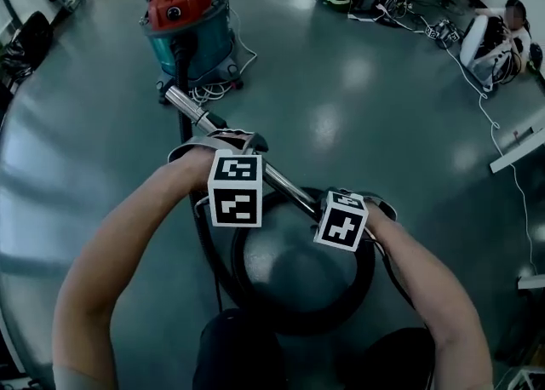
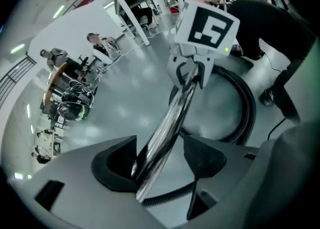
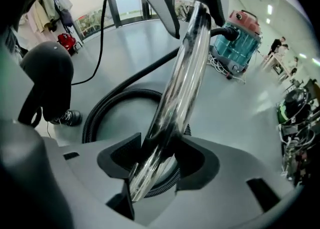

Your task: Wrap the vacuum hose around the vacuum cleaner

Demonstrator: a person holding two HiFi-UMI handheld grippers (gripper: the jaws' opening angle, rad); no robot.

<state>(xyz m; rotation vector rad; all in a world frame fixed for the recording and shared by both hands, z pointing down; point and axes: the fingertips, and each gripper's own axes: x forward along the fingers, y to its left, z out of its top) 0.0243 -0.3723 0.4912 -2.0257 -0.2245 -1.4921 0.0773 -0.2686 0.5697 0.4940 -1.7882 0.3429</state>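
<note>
Step in hand, by my read: gathering stage, no wrapping done yet. The hose [image 3: 102,104] lies in one loose loop on the floor [image 1: 358,124] near the person's feet, and its far end looks plugged into the front of the vacuum cleaner [image 1: 189,26], which stands well apart at far left. The metal wand [image 1: 192,109] is up off the floor, slanting from far left to near right across both tongs. The right tongs [image 3: 160,158] are closed on it, both pads pressing its sides, at the nearer end. The left tongs [image 2: 162,160], further along toward the vac, stand wide open: the wand passes btw the jaws and leans on one pad, the other pad is clear, so no grip there. Next move prob. calls for the left tongs to clamp the wand or go down for the hose loop, then wand + hose get carried over to the vac and laid in turns round the drum. W/ only one grip the wand could pivot or slip. Looks: wand is shiny chrome, smooth, likely slippery; hose is black, ribbed, prob. springy and keen to uncoil; vac has a red lid over a teal drum, w/ a pale cable [image 1: 209,90] bunched at its foot.
</note>
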